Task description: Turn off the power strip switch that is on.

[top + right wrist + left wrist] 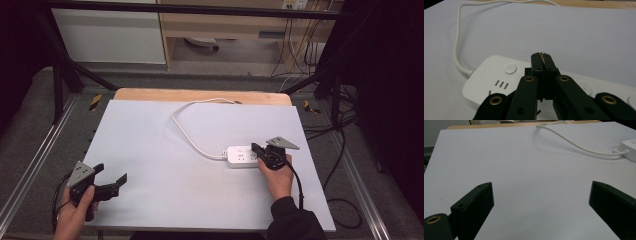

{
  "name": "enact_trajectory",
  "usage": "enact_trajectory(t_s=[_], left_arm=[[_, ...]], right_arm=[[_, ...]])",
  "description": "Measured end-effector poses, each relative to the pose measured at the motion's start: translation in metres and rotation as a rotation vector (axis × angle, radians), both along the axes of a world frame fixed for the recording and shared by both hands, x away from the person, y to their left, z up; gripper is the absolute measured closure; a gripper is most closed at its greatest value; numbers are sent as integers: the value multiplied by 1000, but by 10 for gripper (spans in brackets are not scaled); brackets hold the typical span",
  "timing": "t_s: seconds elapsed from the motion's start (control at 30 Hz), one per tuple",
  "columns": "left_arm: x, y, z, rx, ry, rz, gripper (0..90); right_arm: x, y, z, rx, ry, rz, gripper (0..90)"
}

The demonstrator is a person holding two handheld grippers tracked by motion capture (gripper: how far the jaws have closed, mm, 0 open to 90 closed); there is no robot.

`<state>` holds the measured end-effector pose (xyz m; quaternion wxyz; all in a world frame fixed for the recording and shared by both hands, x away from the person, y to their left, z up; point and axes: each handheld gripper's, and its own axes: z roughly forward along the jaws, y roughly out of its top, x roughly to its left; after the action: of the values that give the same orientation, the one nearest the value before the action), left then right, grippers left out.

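High view puts the white plastic power strip (241, 156) flat on the pale grey table sheet (150, 150), right of centre and toward the near side, with its long axis running left to right across the table; its white round cord (192, 134) leaves the left end, loops away toward the far wooden edge (200, 95) and drops over it. Right gripper view shows the strip's top face (496, 77) with a round button and three-slot sockets, lying just under the right gripper (541, 58), whose jaws are pressed together with nothing between them and whose tip hangs over the strip's middle. Whether that tip touches the casing, I cannot tell. No plug sits in the sockets that show, so the work looks to be at an early stage: likely a press on a switch, not yet clearly made. The left gripper (112, 175) waits well apart at the near left corner, its jaws spread wide over bare sheet, holding nothing.
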<state>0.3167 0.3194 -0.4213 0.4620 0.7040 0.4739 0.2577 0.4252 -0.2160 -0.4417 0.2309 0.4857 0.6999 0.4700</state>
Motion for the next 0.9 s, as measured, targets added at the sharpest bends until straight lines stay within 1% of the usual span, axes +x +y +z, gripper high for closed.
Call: enact_trajectory(t_s=[0.07,0.2,0.27,0.37,0.43,0.53,0.6,0.63,0.9], left_arm=[[0,0,-1,4,6,2,55],[0,2,0,-1,-2,5,56],[0,3,0,-4,-2,3,55],[0,3,0,-4,-3,2,56],[0,2,0,-2,-2,0,56],[0,2,0,-1,-3,0,56],[0,2,0,-1,-4,1,56],[0,2,0,-1,-4,1,56],[0,2,0,1,-5,-1,56]], right_arm=[[1,1,0,0,-3,5,900],[1,2,0,-8,3,-4,900],[1,2,-1,1,11,-6,900],[2,3,0,0,11,-8,900],[2,5,-1,-5,17,-6,900],[4,5,-2,-14,13,-11,900],[5,3,-2,-12,5,-21,900],[5,3,-2,-7,9,-26,900],[6,3,-4,1,19,-24,900]])
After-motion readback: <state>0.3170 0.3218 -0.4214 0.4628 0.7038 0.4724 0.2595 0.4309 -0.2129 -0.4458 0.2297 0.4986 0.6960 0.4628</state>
